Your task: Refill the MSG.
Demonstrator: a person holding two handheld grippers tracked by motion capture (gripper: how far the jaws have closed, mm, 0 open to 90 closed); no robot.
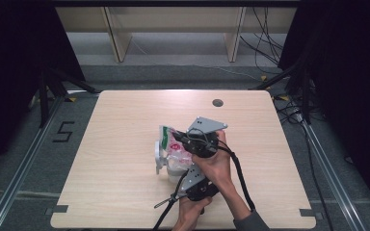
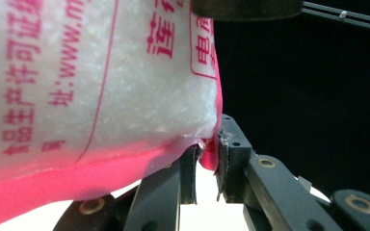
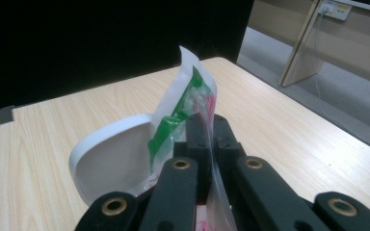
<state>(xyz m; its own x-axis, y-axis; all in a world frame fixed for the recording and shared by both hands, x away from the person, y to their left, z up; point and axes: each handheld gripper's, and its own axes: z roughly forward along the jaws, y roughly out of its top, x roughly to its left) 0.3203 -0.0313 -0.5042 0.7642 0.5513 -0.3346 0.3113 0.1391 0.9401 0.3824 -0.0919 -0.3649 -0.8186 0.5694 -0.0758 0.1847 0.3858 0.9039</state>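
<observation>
A pale wooden table (image 1: pixel 125 159) with a small round grommet hole (image 1: pixel 217 102) near its far edge stands on a grey floor, between dark curtains at both sides and light wooden shelf legs (image 1: pixel 118 38) behind it. Near the middle of the table, toward the person's side, a plastic bag of white granules (image 1: pixel 176 144) printed with red characters and a green band at the top is held up over a white bowl (image 1: pixel 166 166), which sits on the tabletop just below and to the left of the bag. The right hand (image 1: pixel 217 166) reaches in from the bottom edge and carries the right gripper (image 1: pixel 198 142), topped by its grey three-cornered plate, at the bag's upper end; in the right gripper view its black jaws are clamped tight on the thin green-and-white top seam of the bag (image 3: pixel 192 101), with the bowl (image 3: pixel 111 159) just beyond and to the left of them. The left hand (image 1: pixel 190 211) holds the left gripper (image 1: pixel 188 180) lower, under the bag; in the left gripper view its jaws pinch the pink bottom corner of the bag (image 2: pixel 211 154), the swollen white body of the bag (image 2: pixel 101 82) bulging to the left of them. A black cable (image 1: pixel 241 178) trails from the right gripper back along the forearm.
</observation>
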